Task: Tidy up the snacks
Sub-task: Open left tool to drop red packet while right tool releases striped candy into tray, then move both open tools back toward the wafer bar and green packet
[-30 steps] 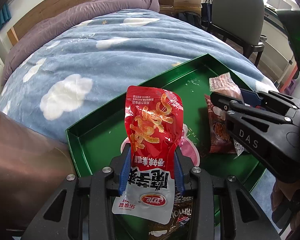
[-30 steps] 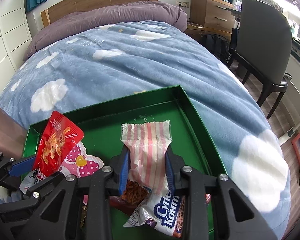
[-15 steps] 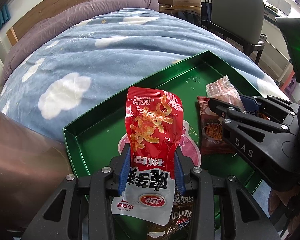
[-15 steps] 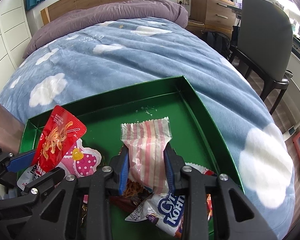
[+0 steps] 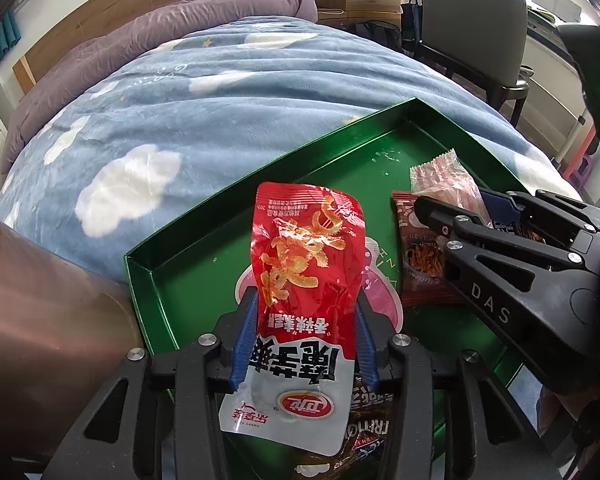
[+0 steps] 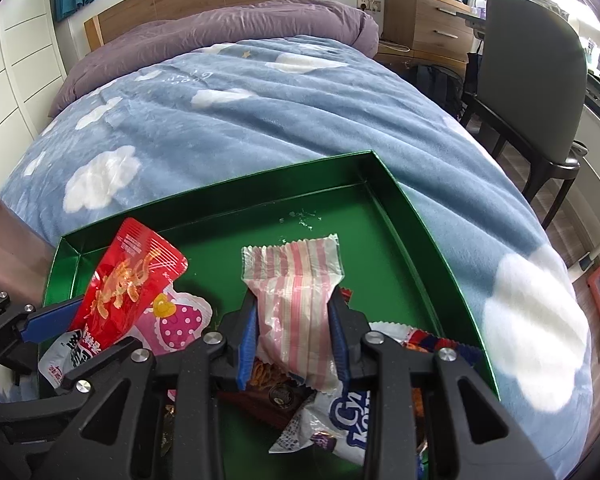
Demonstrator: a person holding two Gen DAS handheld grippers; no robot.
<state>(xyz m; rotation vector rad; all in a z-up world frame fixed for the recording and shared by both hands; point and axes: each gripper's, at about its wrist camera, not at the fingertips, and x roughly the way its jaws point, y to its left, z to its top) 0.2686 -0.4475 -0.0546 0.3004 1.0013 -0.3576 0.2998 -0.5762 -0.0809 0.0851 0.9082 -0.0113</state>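
A green tray (image 5: pixel 204 280) (image 6: pixel 384 248) lies on the bed with several snack packets in its near part. My left gripper (image 5: pixel 305 320) is shut on a red and white snack packet (image 5: pixel 304 272), held upright above the tray's left side; it also shows in the right wrist view (image 6: pixel 128 284). My right gripper (image 6: pixel 294 320) is shut on a pink-striped packet (image 6: pixel 296 284), held above the tray's middle; it shows in the left wrist view (image 5: pixel 444 184). A pink polka-dot packet (image 6: pixel 180 320), a brown packet (image 5: pixel 420 272) and a white and blue packet (image 6: pixel 340 416) lie below.
The blue cloud-print blanket (image 6: pixel 240 120) surrounds the tray. A purple pillow (image 6: pixel 228 32) and wooden headboard lie far back. A grey chair (image 6: pixel 532 76) and wooden drawers (image 6: pixel 428 20) stand to the right. The tray's far half holds only a few crumbs (image 6: pixel 304 216).
Both grippers have drawn back and up a little with their packets still held; the tray now sits farther ahead in both views and more loose packets show beneath the right gripper.
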